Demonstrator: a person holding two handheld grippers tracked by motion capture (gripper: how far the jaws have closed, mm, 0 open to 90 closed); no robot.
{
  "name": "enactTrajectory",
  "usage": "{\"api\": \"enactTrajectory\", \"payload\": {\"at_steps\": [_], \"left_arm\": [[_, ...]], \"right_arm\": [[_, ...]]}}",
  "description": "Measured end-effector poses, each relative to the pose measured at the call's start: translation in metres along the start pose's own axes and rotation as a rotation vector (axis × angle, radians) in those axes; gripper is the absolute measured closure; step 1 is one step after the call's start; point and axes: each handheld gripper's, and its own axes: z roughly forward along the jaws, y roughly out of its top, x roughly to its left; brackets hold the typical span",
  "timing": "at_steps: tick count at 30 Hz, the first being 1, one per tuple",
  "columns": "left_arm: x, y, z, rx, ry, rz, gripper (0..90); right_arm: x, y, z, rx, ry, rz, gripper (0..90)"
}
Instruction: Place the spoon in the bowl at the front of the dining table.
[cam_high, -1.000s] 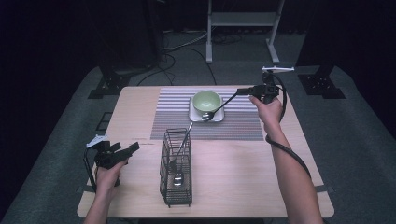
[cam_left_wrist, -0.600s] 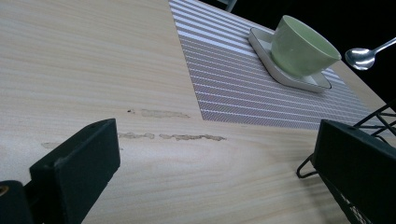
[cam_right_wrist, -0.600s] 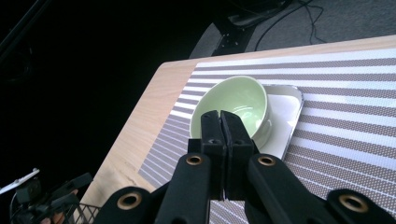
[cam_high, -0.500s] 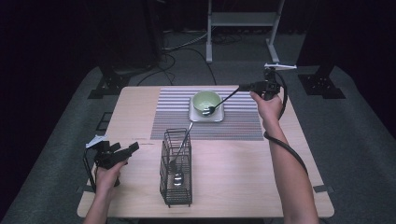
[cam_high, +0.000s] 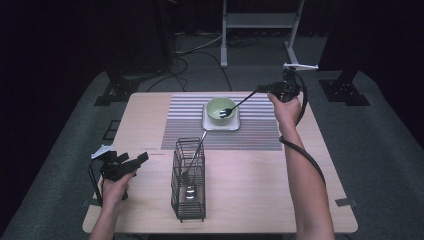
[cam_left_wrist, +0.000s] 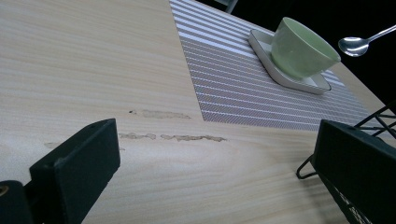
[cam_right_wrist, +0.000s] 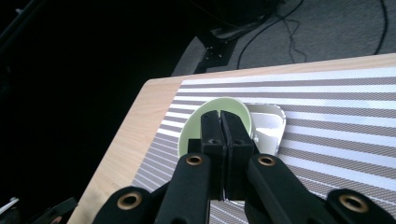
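While my right gripper (cam_high: 260, 90), jaws pinching the spoon (cam_high: 231, 108) handle, has lifted its bowl from the green cup (cam_high: 220, 109) rim, I hold the left gripper (cam_high: 136, 161) spread and idle beside the wire caddy (cam_high: 189, 186).

The table (cam_high: 250, 200) has a light wood top. A striped mat (cam_high: 185, 125) lies on it by the far edge, near the middle. A small white plate (cam_high: 220, 125) sits on the mat. A black wire basket (cam_high: 189, 210) stands on the bare wood near the front edge, a bit left of the middle. Some thin marks (cam_left_wrist: 177, 136) show on the wood close to the mat's corner.
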Motion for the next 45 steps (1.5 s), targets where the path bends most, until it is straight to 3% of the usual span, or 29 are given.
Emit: {"api": "enactTrajectory", "payload": {"at_steps": [23,45], "left_arm": [[0.0,0.0,0.0,0.001,0.0,0.0,0.0],[0.0,0.0,0.0,0.0,-0.001,-0.005,0.0]], "right_arm": [[-0.007,-0.001,0.016,-0.03,-0.078,0.035,89.0],[-0.015,-0.011,0.036,-0.024,-0.104,0.044,89.0]]}}
